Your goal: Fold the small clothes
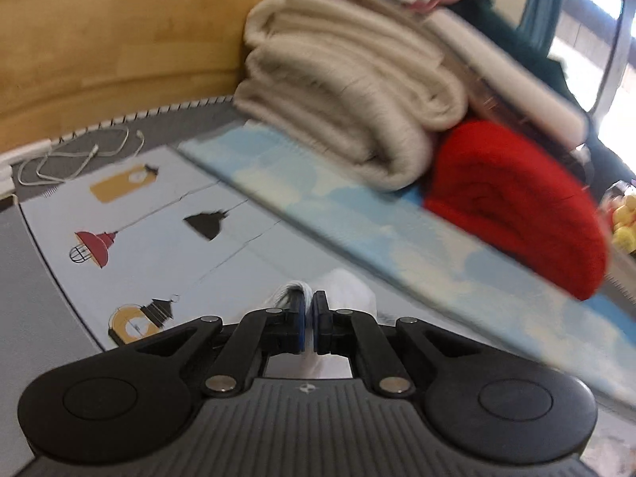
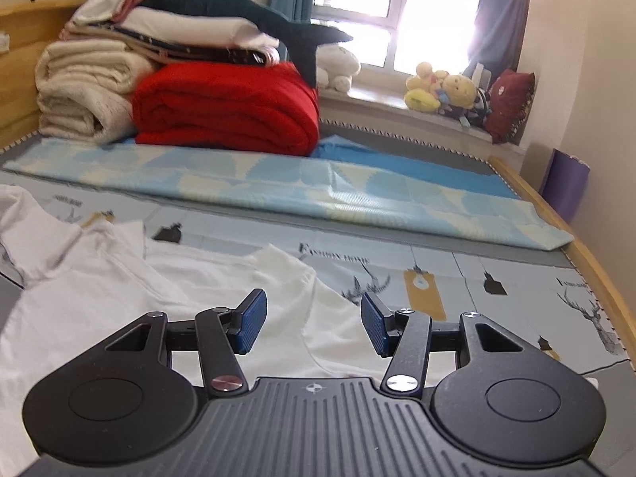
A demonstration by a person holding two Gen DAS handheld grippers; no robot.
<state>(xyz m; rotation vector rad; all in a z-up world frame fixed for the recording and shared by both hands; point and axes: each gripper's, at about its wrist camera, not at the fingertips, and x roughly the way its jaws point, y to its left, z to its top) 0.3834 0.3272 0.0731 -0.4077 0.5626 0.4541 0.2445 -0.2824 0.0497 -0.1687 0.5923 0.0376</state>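
On the far left of the bed, a thin white cable (image 1: 75, 159) is lying in loose loops on the grey mattress edge, just in front of the smooth wooden headboard (image 1: 99, 39). Beside it, the pale sheet (image 1: 159, 230) is showing printed lamps in mustard, red and black; the right wrist view is also showing deer heads and dark lettering on it, of which only "HOME" can be made out, the rest too small to read. The left gripper (image 1: 309, 310) is pinching a bunched fold of the white shirt (image 1: 349, 286), its blue ribbed pads nearly touching with cloth between them. The left view is blurred.

Further right, the shirt (image 2: 119, 298) is lying crumpled and soft across the printed sheet, one sleeve raised at the left. The right gripper (image 2: 314, 324) is hovering over it with its jaws spread wide, holding nothing. Behind, a blue-and-cream woven blanket (image 2: 318, 194) is stretching across the bed, and a stack is sitting on it: thick cream blankets (image 2: 79, 91), a plush red one (image 2: 226, 107), and a dark teal shark toy (image 2: 254, 12) on top. Yellow stuffed toys (image 2: 441, 91) are sitting on the windowsill.
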